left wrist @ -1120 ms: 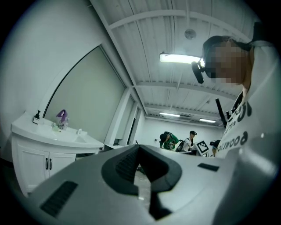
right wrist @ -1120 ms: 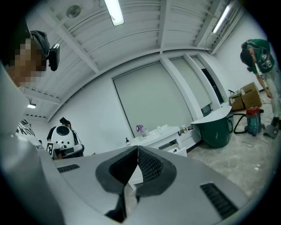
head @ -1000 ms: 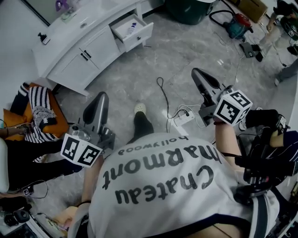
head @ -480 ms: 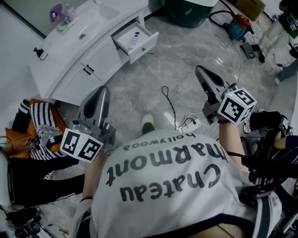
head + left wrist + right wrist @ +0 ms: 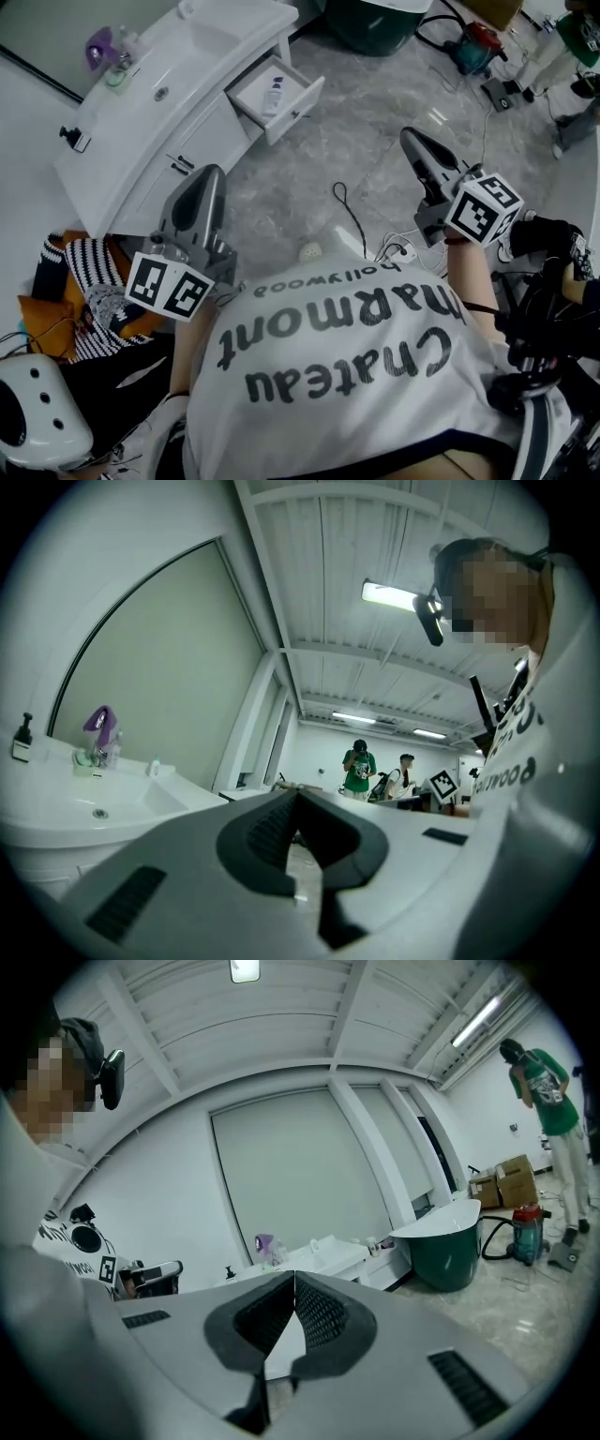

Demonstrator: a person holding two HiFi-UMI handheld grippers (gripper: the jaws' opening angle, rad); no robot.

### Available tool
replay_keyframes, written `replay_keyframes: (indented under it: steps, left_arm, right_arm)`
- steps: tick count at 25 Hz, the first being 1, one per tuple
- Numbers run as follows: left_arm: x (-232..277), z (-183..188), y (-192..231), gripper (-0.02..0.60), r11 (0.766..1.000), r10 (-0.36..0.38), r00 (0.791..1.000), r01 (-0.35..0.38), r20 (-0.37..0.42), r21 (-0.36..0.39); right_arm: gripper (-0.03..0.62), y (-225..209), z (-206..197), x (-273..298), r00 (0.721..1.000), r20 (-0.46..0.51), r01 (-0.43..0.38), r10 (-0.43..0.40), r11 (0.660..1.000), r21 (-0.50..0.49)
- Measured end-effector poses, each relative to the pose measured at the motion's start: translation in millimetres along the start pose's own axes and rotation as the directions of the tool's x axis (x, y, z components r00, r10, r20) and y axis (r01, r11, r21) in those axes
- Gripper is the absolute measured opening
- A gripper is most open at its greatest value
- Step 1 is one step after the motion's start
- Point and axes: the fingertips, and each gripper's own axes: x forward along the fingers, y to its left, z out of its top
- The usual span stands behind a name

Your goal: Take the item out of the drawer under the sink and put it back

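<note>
The grey stone floor (image 5: 375, 122) fills most of the head view. A long white sink cabinet (image 5: 159, 141) stands at its far left, and its worktop (image 5: 202, 56) holds a sink bowl and a purple bottle (image 5: 98, 45). A dark green tub (image 5: 375, 19) sits past the end of the cabinet. One drawer (image 5: 298, 105) under the sink is pulled out. The left tool (image 5: 211, 173) is closed tight, with nothing in it. The right tool (image 5: 410, 136) is closed tight too, and it also holds nothing. Both are held up in front of the person. A small white bottle (image 5: 274, 94) lies inside the open drawer, well apart from both tools, farther ahead and between them, a bit nearer the left one.
</note>
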Motion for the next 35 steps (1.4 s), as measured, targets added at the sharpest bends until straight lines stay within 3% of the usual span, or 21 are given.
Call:
replay_keyframes:
  steps: [10,35]
  left_arm:
    - [41.7,10.7,124.8,0.008,0.993,0.022,1.000,-0.024,-0.017,-0.119]
    - [47.2,2.9,172.4,0.008,0.987,0.089,0.996,-0.090,-0.012,-0.136]
  right_arm:
    - [0.011,-6.3,13.3,119.7,0.998,-0.052,0.024,-0.023,0.999,0.027]
    - [0.011,-9.5,-2.4,190.6,0.988,-0.148,-0.030,0.034,0.999,0.029]
